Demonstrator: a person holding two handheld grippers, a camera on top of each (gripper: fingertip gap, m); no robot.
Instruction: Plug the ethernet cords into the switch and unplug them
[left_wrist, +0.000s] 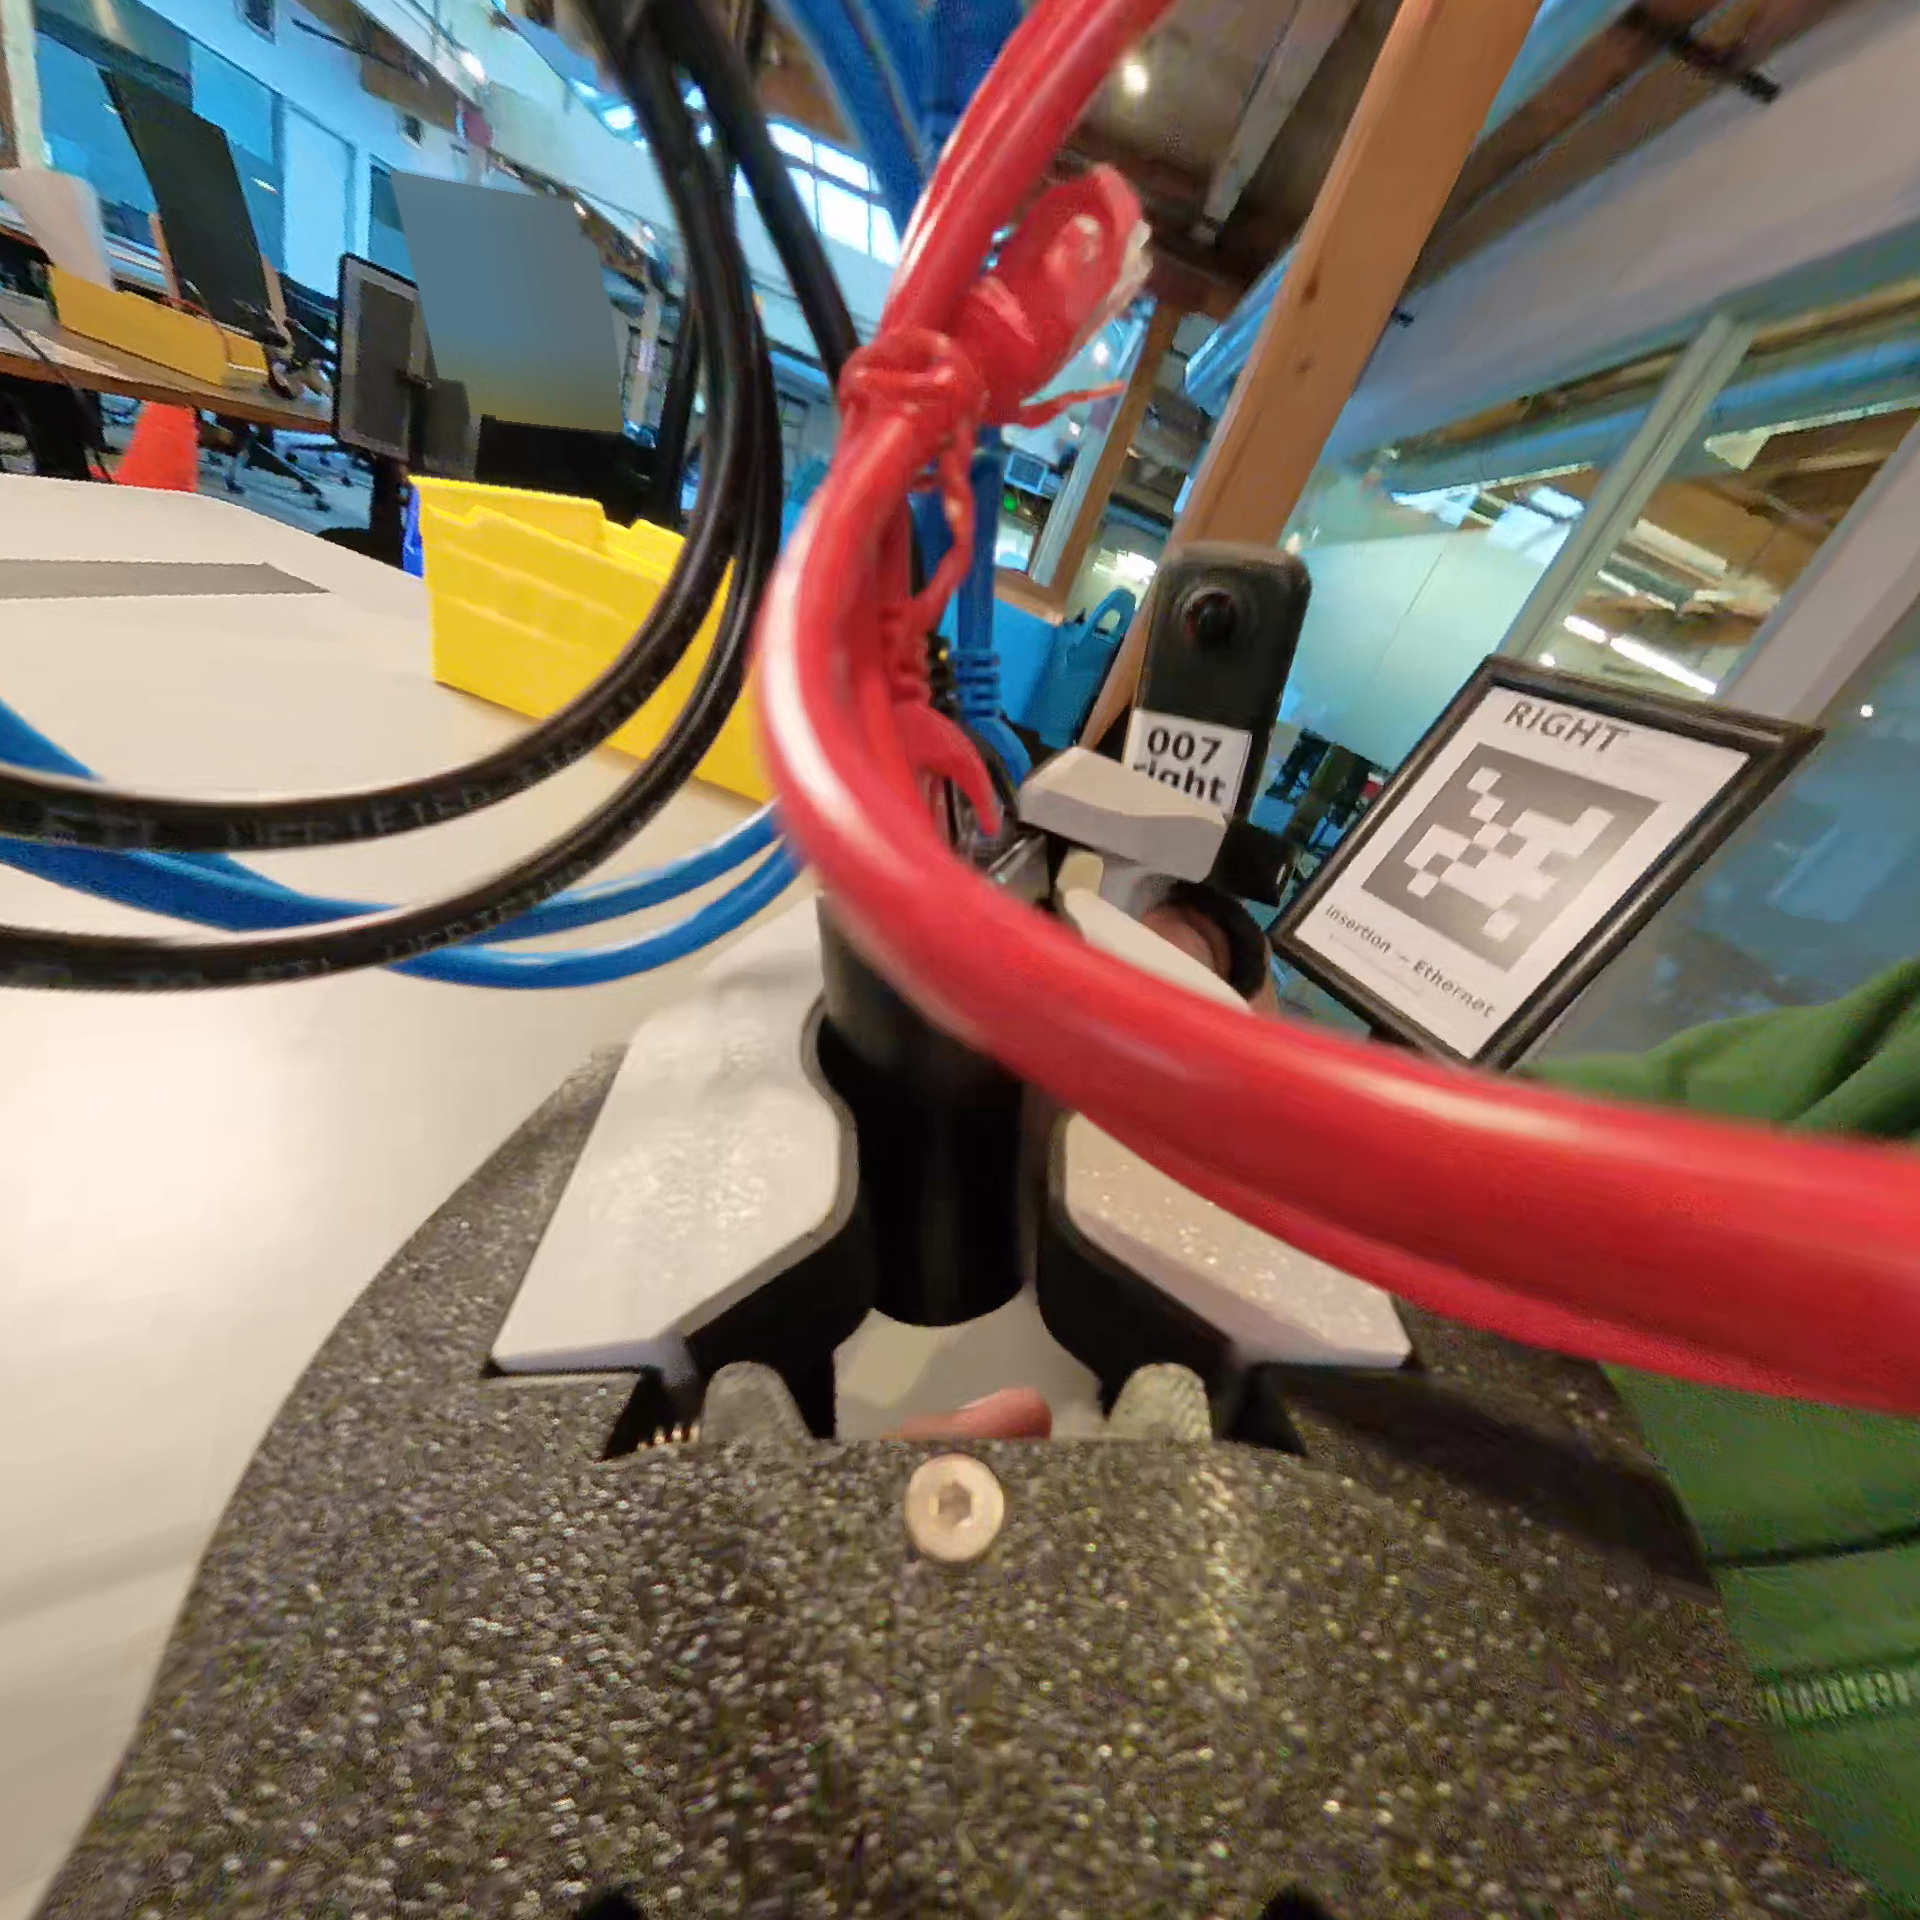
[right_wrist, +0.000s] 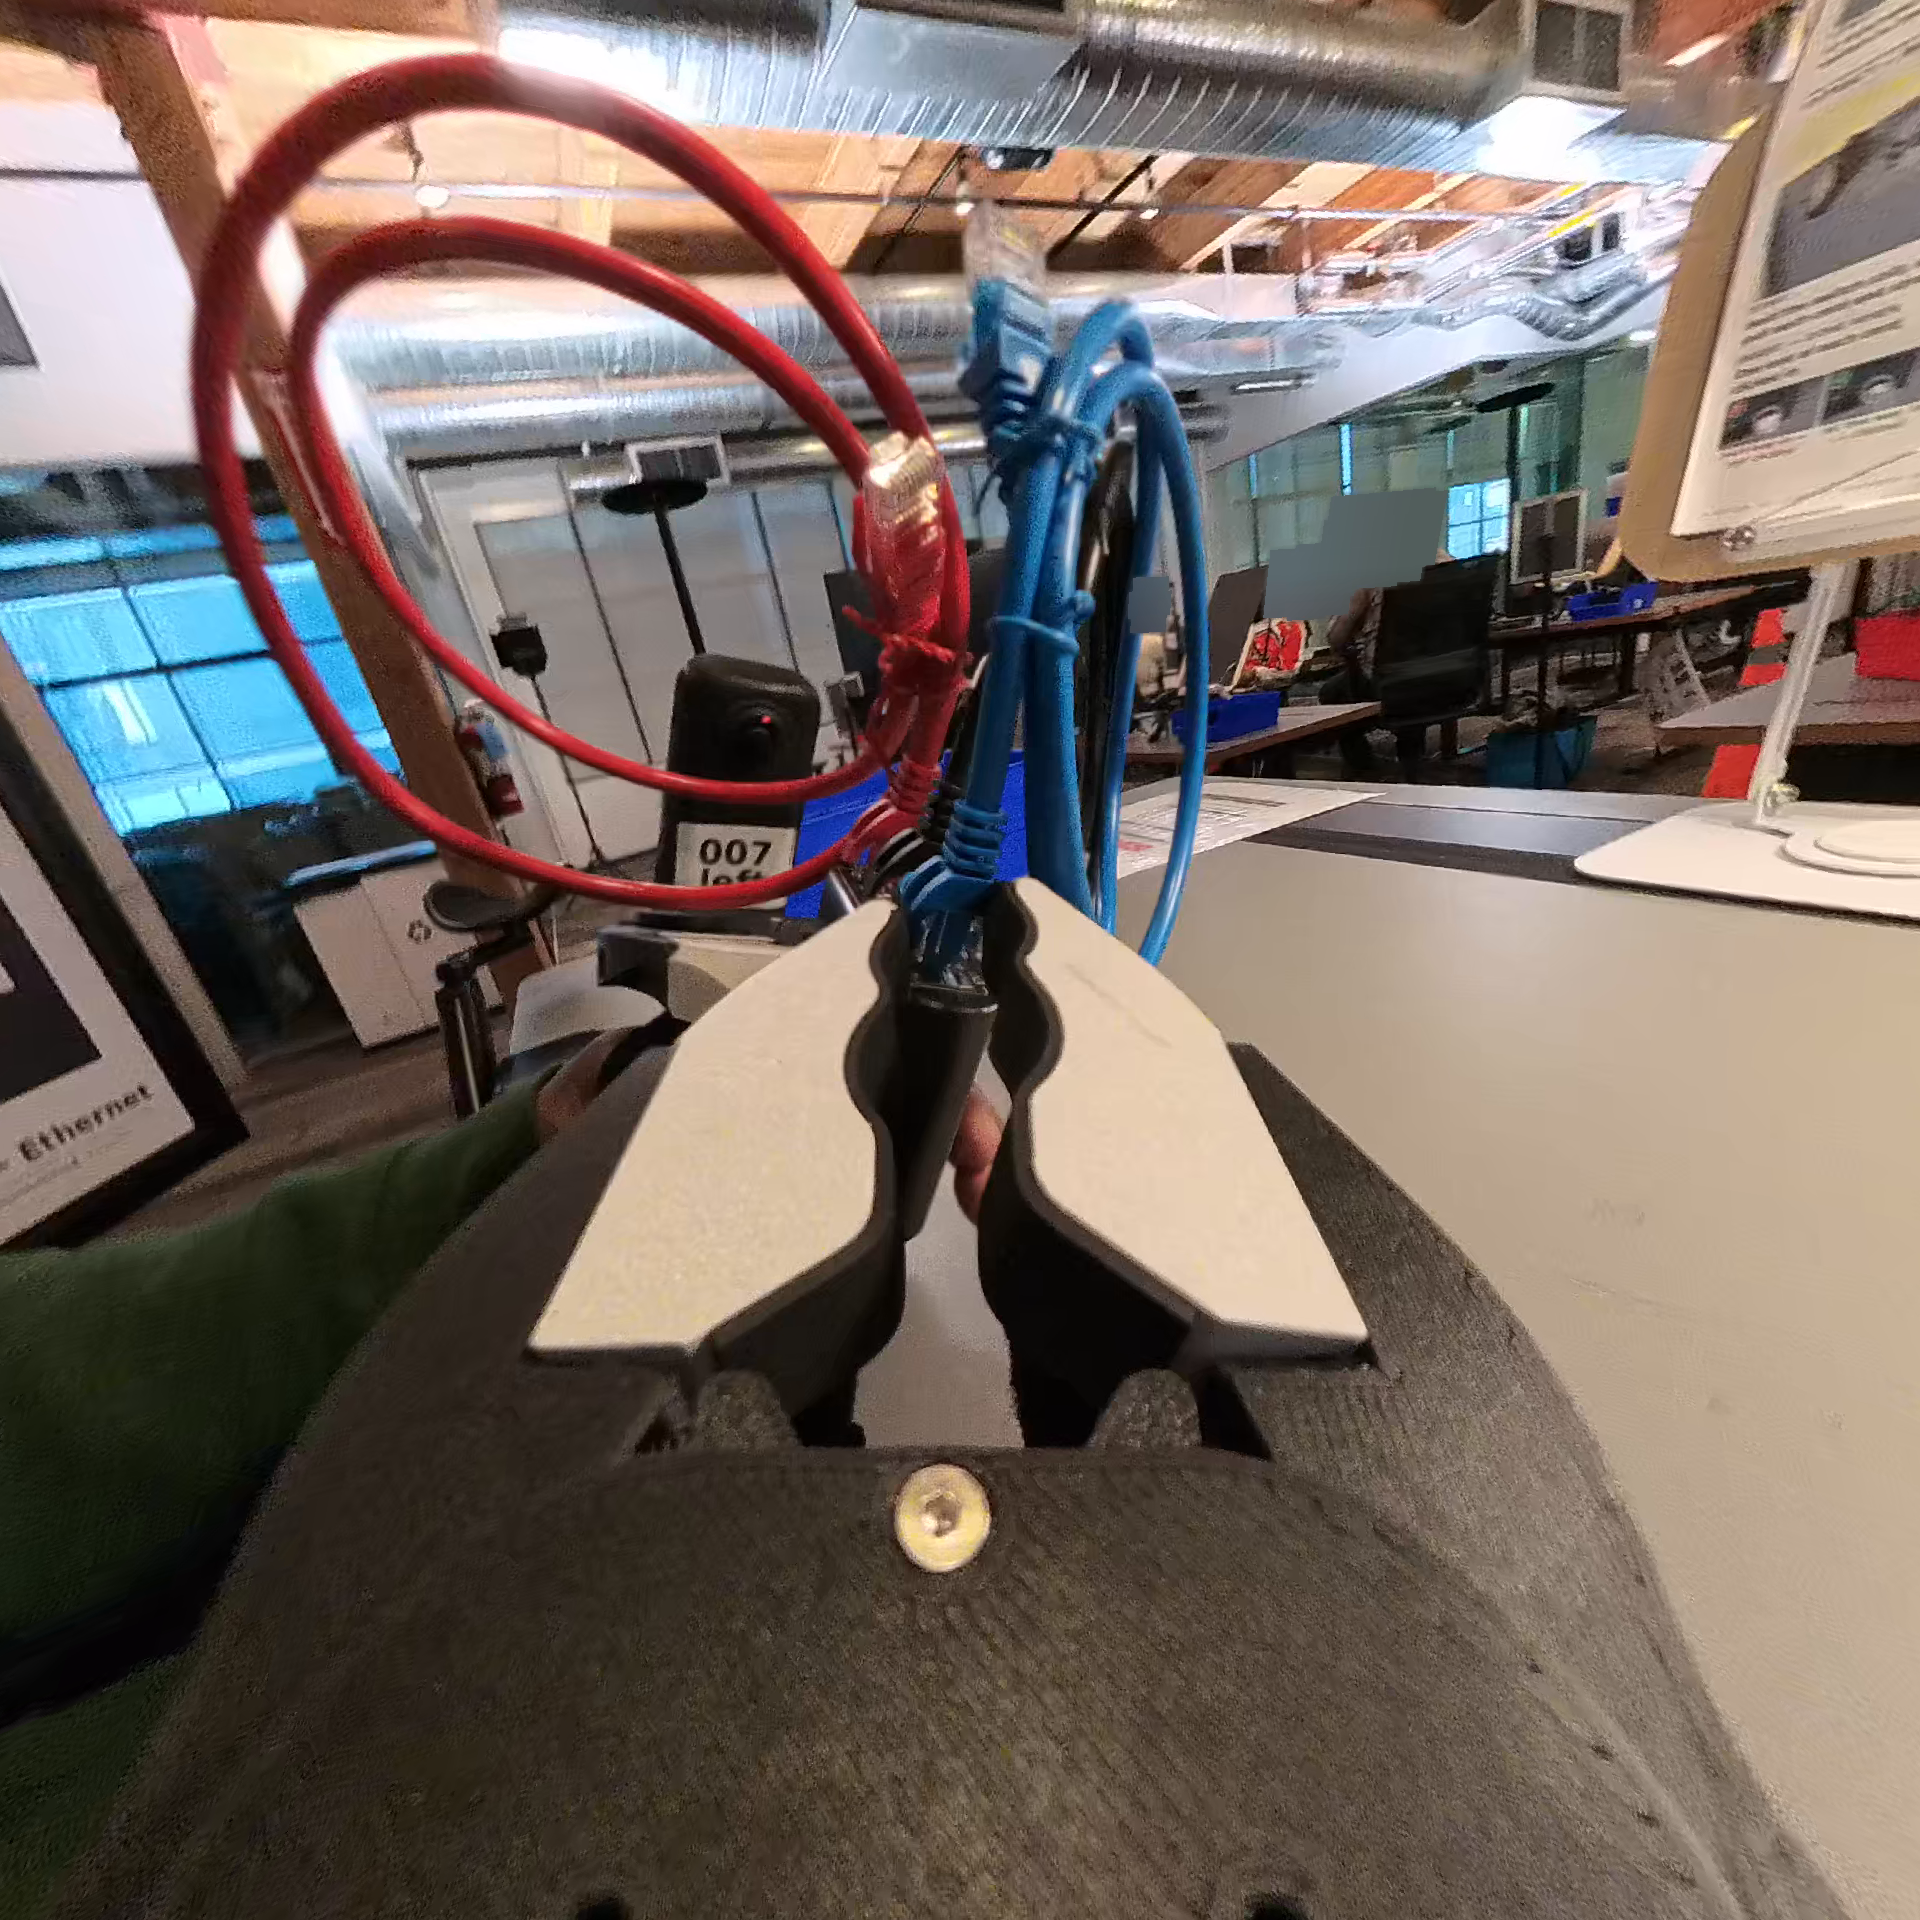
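A small black switch (left_wrist: 935, 1143) is held off the table between both grippers, end on to each. My left gripper (left_wrist: 914, 997) is shut on it. My right gripper (right_wrist: 948, 909) is shut on the switch (right_wrist: 935, 1049) from the opposite side, and shows across from the left one (left_wrist: 1132, 831). A blue cord (right_wrist: 1039, 644), a red cord (right_wrist: 582, 312) and a black cord (left_wrist: 717, 520) run into the switch's top. The tied coils stand up, with a free red plug (right_wrist: 904, 499) and a free blue plug (right_wrist: 1003, 260).
A grey table (right_wrist: 1455, 1143) lies below. A yellow bin (left_wrist: 540, 603) stands at the back, a framed marker sign (left_wrist: 1507, 862) beside the grippers, and a clipboard stand (right_wrist: 1787, 260) on a white base (right_wrist: 1766, 852). A green sleeve (right_wrist: 208, 1351) is close by. The grippers are tip to tip, or close to it.
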